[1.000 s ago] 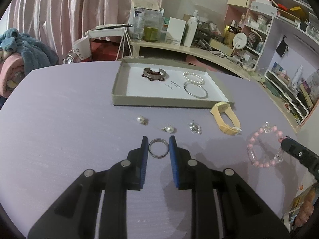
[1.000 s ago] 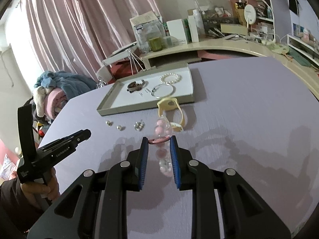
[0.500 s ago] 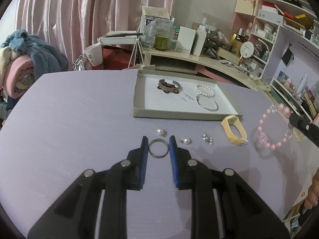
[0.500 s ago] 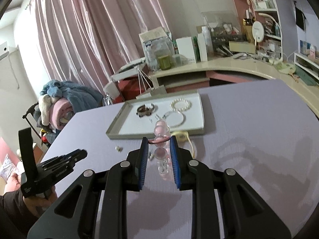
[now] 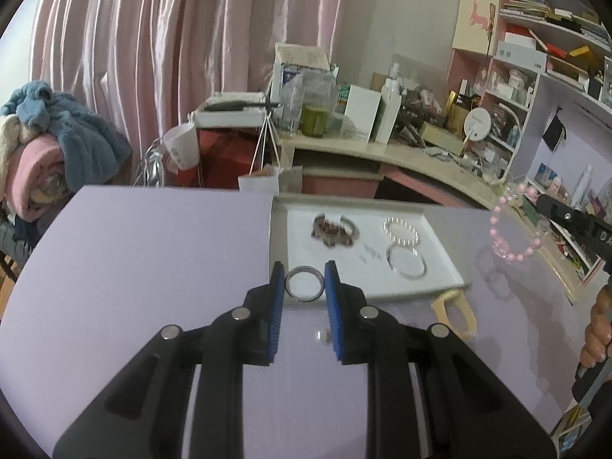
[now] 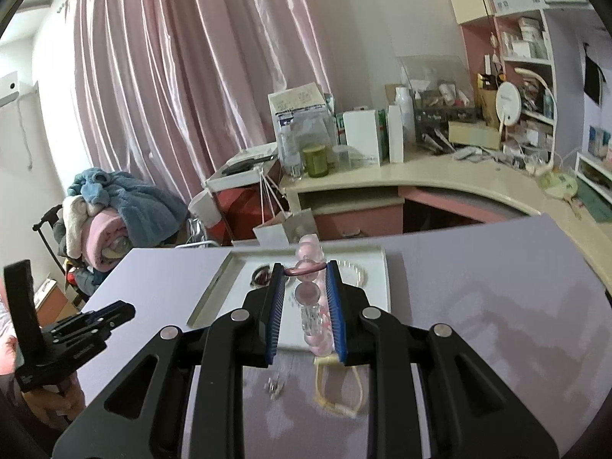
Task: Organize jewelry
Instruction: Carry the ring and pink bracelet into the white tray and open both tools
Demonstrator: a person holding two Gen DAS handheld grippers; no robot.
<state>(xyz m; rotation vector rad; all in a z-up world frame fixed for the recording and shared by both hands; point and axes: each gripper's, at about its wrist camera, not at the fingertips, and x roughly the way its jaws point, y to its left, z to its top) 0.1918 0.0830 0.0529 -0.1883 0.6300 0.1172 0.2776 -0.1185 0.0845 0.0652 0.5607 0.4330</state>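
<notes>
Both grippers have risen toward the tray (image 5: 451, 282), left (image 5: 305, 287) pinching a stiff light ring (image 5: 304, 284), right (image 6: 305, 291) clamping a dangling, swing-prone bead bracelet (image 6: 310, 298).

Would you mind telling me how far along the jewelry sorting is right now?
Done: a dark bracelet, pearl bracelet and silver bangle lie in the tray. In hand: the left tongs grip a silver ring; the right tongs carry a pink bead bracelet. Left: a yellow band on the table.
</notes>
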